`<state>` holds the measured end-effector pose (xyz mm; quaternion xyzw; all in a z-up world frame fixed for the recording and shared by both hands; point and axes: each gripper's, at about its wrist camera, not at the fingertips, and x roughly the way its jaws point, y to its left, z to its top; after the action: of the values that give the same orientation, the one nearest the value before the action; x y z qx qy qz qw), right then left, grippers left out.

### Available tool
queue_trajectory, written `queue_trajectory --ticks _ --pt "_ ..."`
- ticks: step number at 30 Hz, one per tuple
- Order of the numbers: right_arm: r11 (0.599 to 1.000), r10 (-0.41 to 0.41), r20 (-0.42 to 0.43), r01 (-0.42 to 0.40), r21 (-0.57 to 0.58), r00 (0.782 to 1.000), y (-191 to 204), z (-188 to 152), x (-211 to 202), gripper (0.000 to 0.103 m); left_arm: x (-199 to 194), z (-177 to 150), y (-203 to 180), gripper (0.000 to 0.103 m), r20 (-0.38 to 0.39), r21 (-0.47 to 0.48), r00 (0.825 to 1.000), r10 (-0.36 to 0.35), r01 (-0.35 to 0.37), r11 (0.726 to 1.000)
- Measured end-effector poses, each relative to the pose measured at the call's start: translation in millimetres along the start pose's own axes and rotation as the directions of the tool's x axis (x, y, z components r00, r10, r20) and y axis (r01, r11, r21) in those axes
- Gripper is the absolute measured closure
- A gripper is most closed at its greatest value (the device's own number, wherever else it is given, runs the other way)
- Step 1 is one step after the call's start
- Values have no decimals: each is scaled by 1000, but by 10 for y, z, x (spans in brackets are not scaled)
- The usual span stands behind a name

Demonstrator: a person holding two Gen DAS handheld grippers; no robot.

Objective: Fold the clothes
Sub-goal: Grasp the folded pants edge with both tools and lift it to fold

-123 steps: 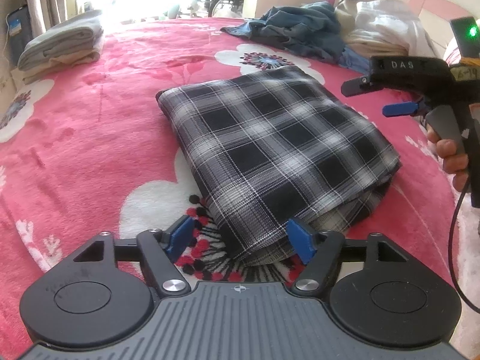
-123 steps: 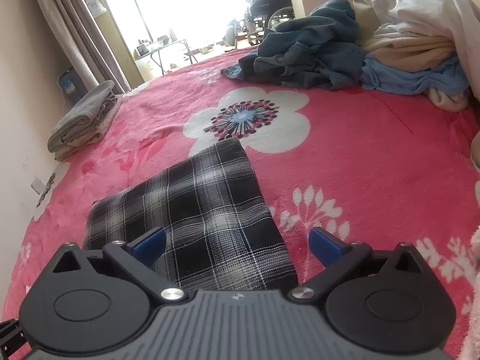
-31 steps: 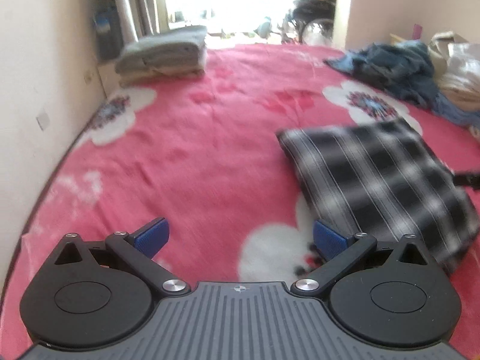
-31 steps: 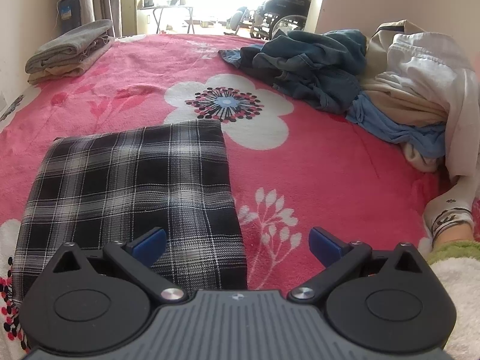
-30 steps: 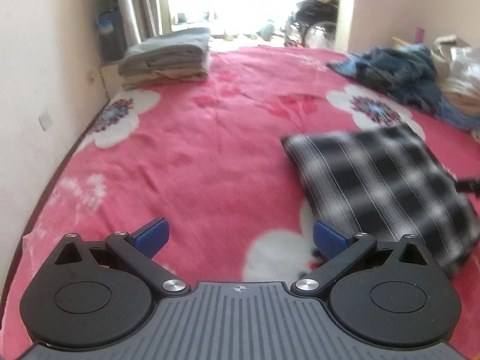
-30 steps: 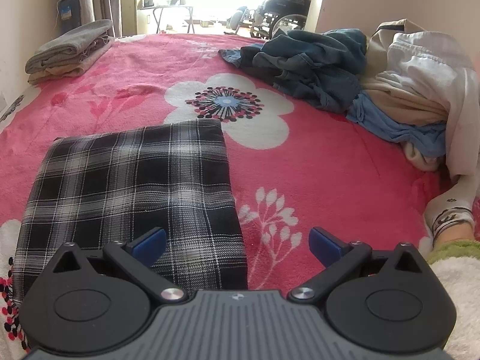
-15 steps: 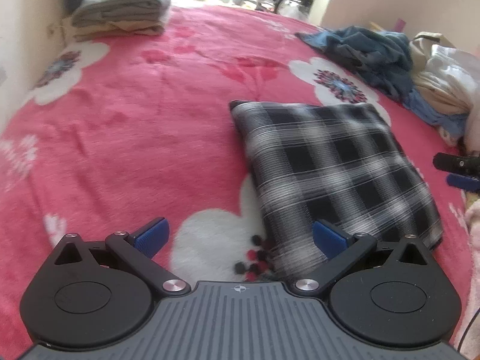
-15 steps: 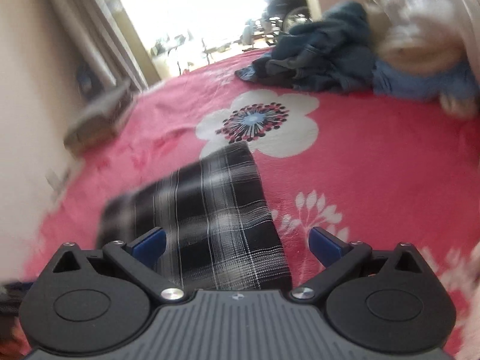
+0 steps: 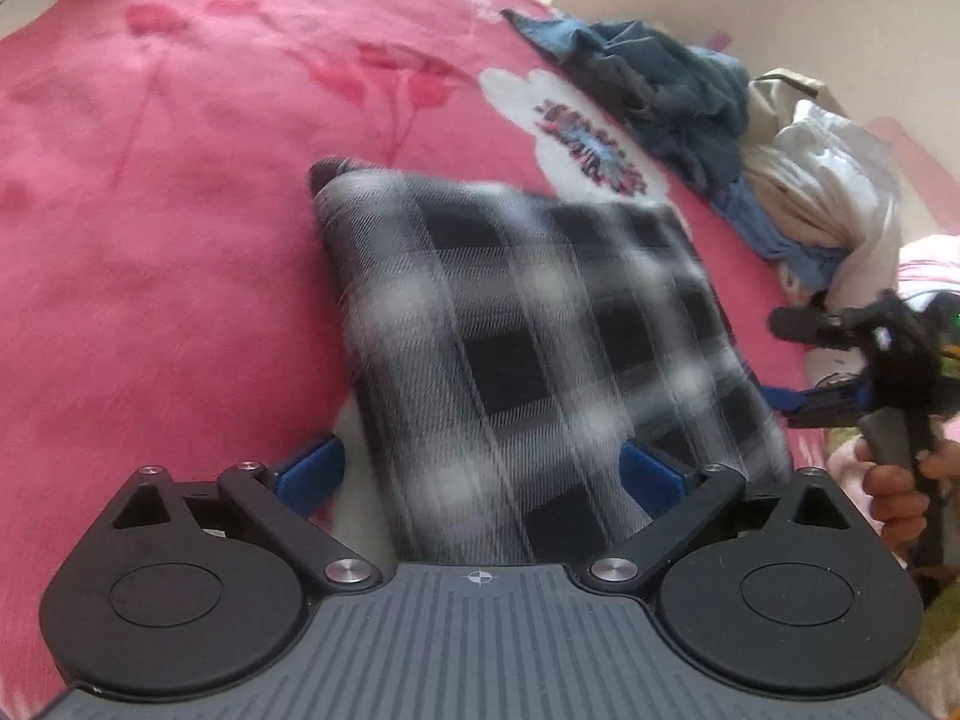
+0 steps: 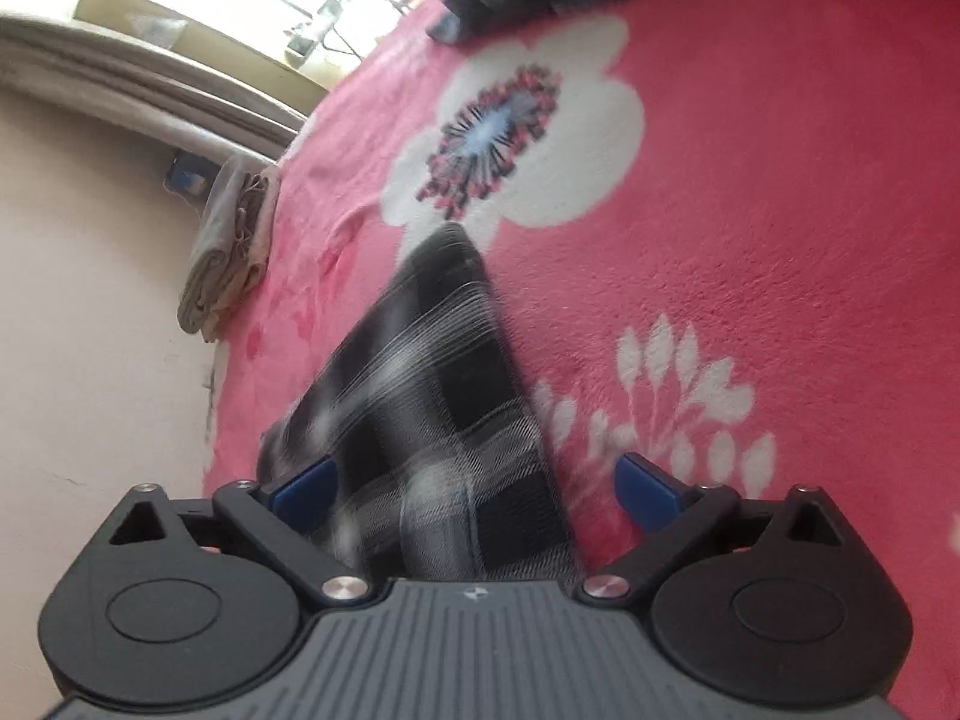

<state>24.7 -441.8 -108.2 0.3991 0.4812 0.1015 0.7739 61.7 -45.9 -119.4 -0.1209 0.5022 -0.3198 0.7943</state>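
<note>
Currently, folded plaid garment (image 9: 528,354) is being straddled
Left gripper (image 9: 483,471) and right gripper (image 10: 474,489) are being held with jaws spread, nothing grasped

No legible text, labels, brands or numbers in either view. Only a small round crosshair mark, white, on the grey ribbed housing of each tool; both frames motion-blurred.
</note>
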Motion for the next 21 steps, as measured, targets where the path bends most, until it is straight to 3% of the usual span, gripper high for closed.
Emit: queue_trajectory --ticks 4,8,13,15,19,21 --pt "997 79 -23 -79 11 997 -68 279 241 3 141 197 19 3 25 9 999 -46 45 999" --pt "993 99 -89 -104 -54 991 14 377 393 0 134 194 80 3 30 -28 995 -90 91 995" --pt "981 164 -271 -186 -57 949 -77 49 295 23 -53 -48 160 21 -10 -54 989 -150 149 987" --pt "975 176 -272 -205 -82 946 -63 68 349 24 13 5 155 24 -9 -45 991 -137 136 990" --pt "965 243 -244 -260 -42 939 -49 236 610 29 182 197 148 24 26 -134 990 -142 144 980" --pt "960 240 -254 -268 -84 937 -11 165 552 31 117 110 160 31 18 -127 988 -153 154 980"
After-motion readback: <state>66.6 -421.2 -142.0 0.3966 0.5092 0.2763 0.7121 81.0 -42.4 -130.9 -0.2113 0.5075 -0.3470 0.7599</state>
